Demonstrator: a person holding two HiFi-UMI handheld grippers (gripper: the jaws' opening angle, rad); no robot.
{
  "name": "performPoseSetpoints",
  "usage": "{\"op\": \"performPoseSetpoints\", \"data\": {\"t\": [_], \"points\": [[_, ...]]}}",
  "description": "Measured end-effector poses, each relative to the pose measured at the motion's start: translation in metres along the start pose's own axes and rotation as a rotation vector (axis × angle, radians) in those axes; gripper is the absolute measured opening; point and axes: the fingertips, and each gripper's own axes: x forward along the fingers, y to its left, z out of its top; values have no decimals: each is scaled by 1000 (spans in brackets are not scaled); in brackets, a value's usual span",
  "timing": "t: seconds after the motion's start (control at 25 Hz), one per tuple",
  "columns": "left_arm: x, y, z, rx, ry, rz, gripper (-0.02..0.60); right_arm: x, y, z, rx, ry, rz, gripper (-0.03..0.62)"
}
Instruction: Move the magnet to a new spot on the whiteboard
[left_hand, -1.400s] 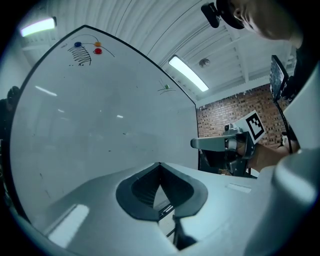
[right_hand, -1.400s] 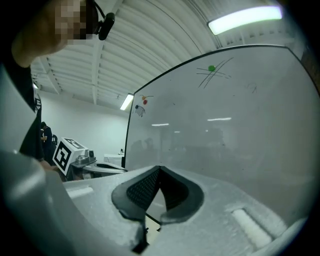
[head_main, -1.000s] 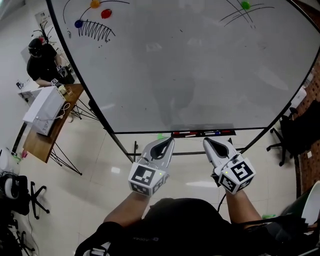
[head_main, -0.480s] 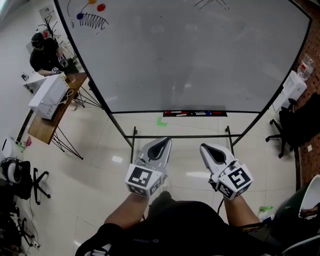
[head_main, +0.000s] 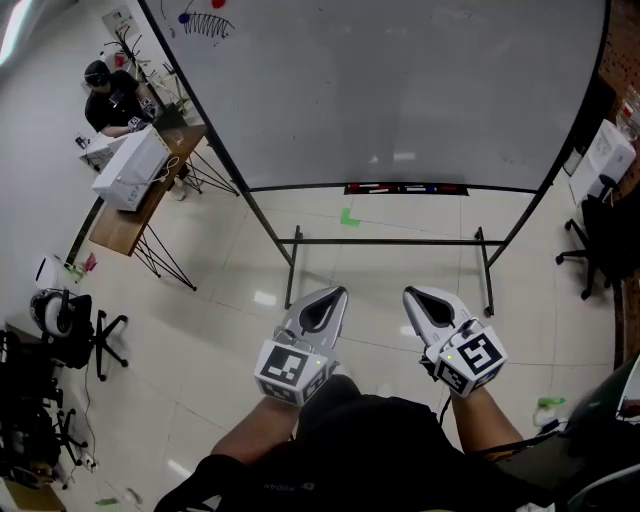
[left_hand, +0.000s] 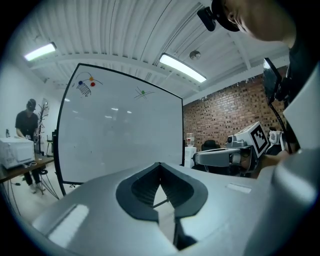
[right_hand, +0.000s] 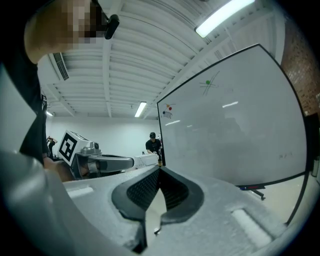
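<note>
The whiteboard (head_main: 400, 90) stands on a wheeled frame well ahead of both grippers. A blue magnet (head_main: 183, 17) and a red magnet (head_main: 218, 3) sit by a scribble at its top left corner. The left gripper view shows the blue magnet (left_hand: 81, 83), the red magnet (left_hand: 92, 84), an orange magnet (left_hand: 90, 78) and a green magnet (left_hand: 143, 92). My left gripper (head_main: 335, 293) and right gripper (head_main: 412, 293) are held side by side over the floor, both shut with nothing in them. In each gripper's own view, the left gripper (left_hand: 160, 165) and the right gripper (right_hand: 160, 170) have their tips meeting.
A marker tray (head_main: 405, 188) runs along the board's lower edge, with the stand's crossbar (head_main: 390, 242) below it. A person (head_main: 110, 95) sits at a wooden desk (head_main: 120, 225) with a white box (head_main: 130, 170) on the left. Office chairs stand at the left (head_main: 60, 325) and right (head_main: 610, 240).
The whiteboard has slid up and shrunk in the head view as I backed away from it; its stand and more floor now show. Both grippers stay shut and side by side.
</note>
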Motion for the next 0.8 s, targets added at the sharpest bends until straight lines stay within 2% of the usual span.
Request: {"op": "performPoseSetpoints", "data": {"t": [0.24, 0.44, 0.6, 0.8], "points": [[-39, 0, 11, 16, -35, -15, 15, -12, 37, 24, -65, -51, -29, 2], [-84, 11, 2, 13, -20, -51, 15, -5, 84, 17, -39, -39, -50, 2], [-113, 32, -7, 7, 19, -71, 15, 5, 118, 9, -32, -41, -101, 2], [-134, 45, -15, -1, -15, -126, 15, 2, 150, -7, -42, -19, -173, 2]]}}
